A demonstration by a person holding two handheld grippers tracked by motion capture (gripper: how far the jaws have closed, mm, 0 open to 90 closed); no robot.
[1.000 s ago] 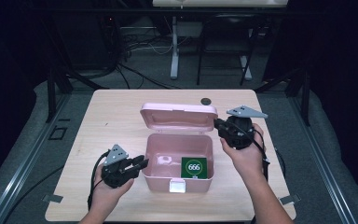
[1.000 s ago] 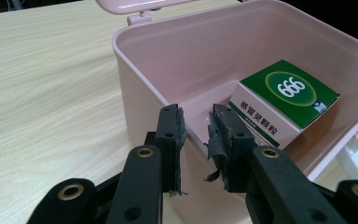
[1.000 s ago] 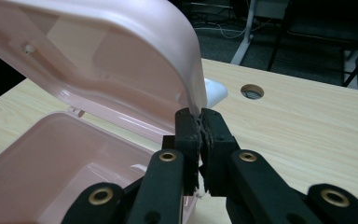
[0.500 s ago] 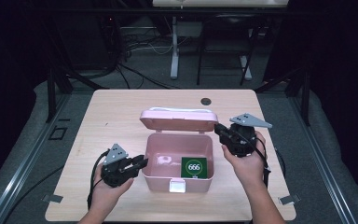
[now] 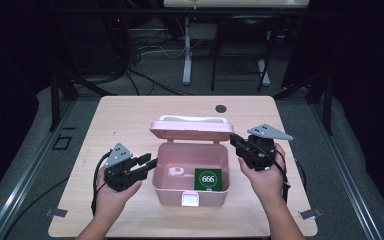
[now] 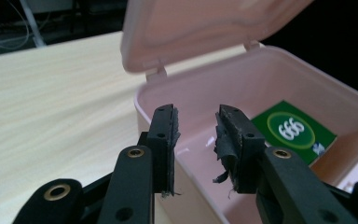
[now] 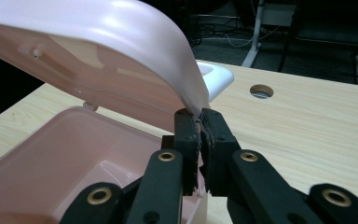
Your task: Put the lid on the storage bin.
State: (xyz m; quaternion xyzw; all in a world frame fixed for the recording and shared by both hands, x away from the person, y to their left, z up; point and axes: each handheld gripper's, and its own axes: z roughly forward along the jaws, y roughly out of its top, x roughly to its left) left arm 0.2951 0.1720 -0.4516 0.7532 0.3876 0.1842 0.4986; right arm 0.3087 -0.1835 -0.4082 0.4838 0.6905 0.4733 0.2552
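Pink box (image 5: pixel 190 172) holds a green "666" packet (image 5: pixel 208 179); right tool (image 7: pixel 200 122) pinches its lid (image 5: pixel 191 129), left tool (image 6: pixel 196 128) gapes.

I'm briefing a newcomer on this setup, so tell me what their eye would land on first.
The pink box at the table's near middle stands out, its lid half raised, with a green card marked 666 lying inside at its right. The right gripper pinches the lid's right edge with its jaws shut on it. The left gripper sits at the box's left wall, its jaws apart and holding nothing.
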